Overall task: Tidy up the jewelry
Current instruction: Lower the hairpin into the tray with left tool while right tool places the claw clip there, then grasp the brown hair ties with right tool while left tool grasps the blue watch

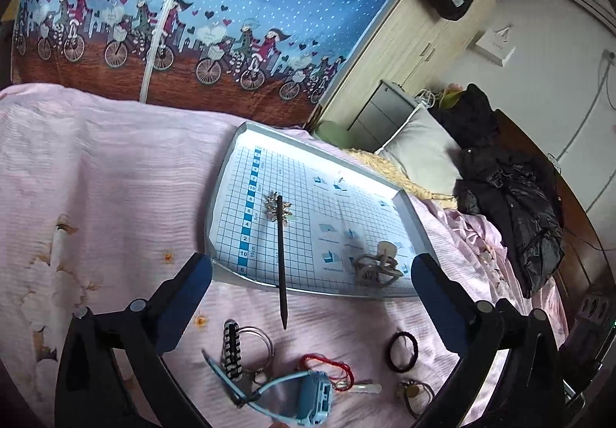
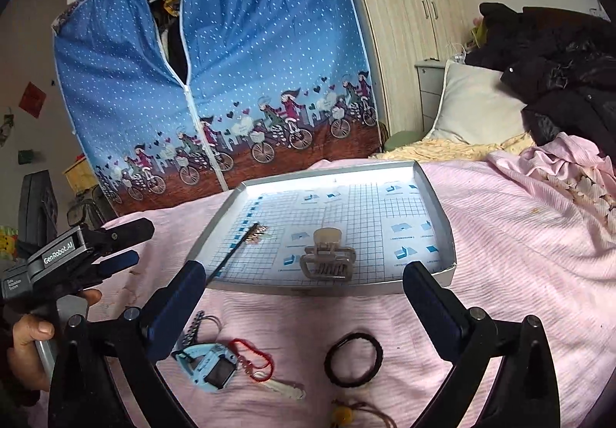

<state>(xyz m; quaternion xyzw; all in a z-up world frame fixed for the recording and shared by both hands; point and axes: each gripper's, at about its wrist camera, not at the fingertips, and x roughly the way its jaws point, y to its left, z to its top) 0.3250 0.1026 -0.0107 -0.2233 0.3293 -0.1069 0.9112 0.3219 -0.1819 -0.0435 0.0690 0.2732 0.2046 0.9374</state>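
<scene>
The shallow white tray [image 2: 442,270] with a blue grid liner lies on the pink bedspread [image 2: 519,254], its near rim just beyond both grippers.

**Tray contents**
- A beige claw hair clip [image 2: 327,254] sits at the near centre of the tray.
- A black hair stick [image 1: 281,258] with a gold ornament at its far end rests with the ornament on the grid near the left side; its pointed near end overhangs the near rim and lies above the bedspread.

**Items on the bedspread, near side of the tray**
- A blue child's watch [image 2: 210,366] lies to the left, with a black-and-white braided keyring [image 1: 233,351] just beside it.
- A red cord [image 2: 254,355] is attached to a silver key [image 2: 287,387], just right of the watch.
- A black hair tie [image 2: 353,358] lies to the right of the key, apart from it.
- A brown cord with a yellow bead [image 2: 340,414] lies at the near edge.

**Grippers**
- The left gripper [image 1: 312,270] has its jaws spread wide and holds nothing; in the right wrist view it appears at the far left, gripped by a hand [image 2: 29,343].
- The right gripper [image 2: 304,281] has its jaws spread wide and holds nothing.
</scene>
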